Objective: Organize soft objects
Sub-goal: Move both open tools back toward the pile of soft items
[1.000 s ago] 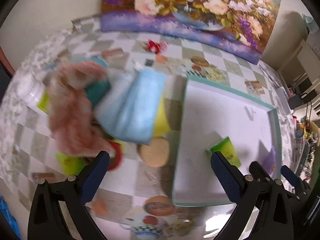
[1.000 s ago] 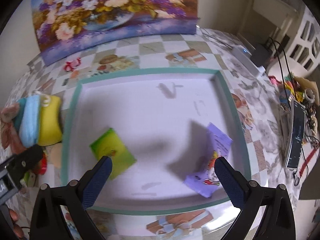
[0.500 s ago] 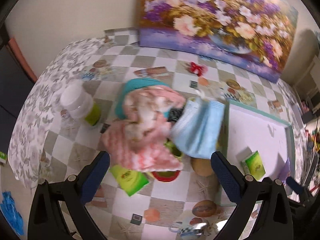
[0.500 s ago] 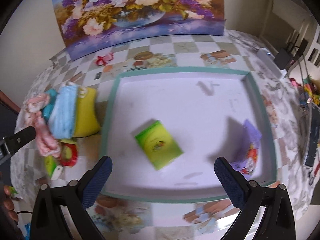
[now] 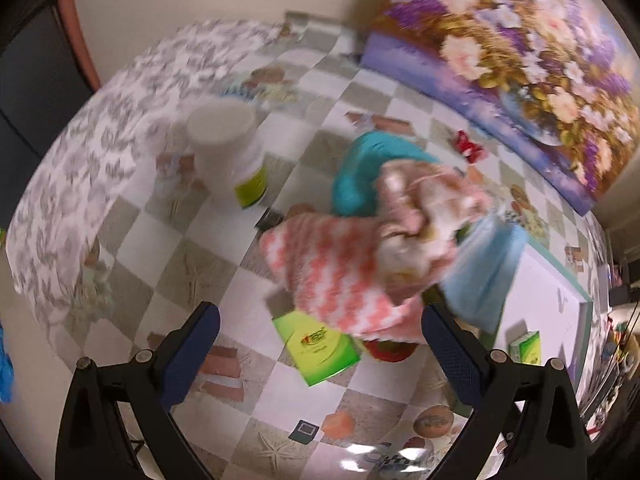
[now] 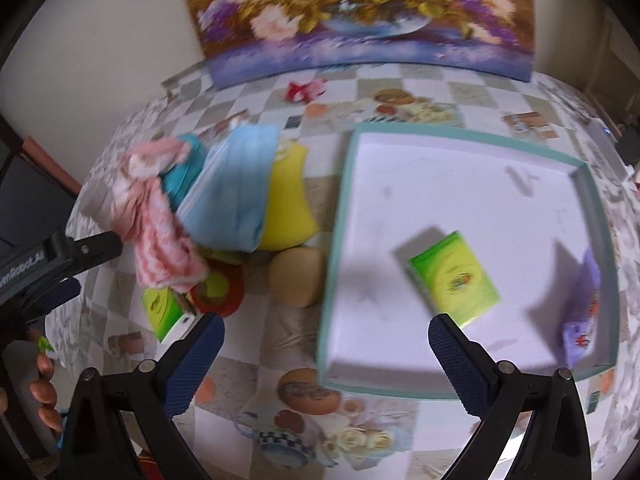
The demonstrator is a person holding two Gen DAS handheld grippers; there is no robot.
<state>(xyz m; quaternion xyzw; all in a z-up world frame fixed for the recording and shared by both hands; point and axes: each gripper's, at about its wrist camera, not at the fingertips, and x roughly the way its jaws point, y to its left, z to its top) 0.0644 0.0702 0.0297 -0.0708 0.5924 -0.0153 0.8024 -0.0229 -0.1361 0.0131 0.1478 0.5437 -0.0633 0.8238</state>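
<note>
Swung leftward, the spread left claw [image 5: 320, 344] now frames a blurred, seemingly crumpled pink-and-white cloth [image 5: 340, 272].

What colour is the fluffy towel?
Pink and white zigzag stripes on the towel, best seen from the left wrist.

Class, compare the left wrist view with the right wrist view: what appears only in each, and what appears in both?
Only the left wrist view shows the white bottle with its green label. Only the right wrist view shows the yellow cushion, the tan round object, the purple packet in the tray and the person's fingers. Both show the pink-and-white cloth, the light blue cloth, the teal-rimmed tray and the flower painting.
</note>
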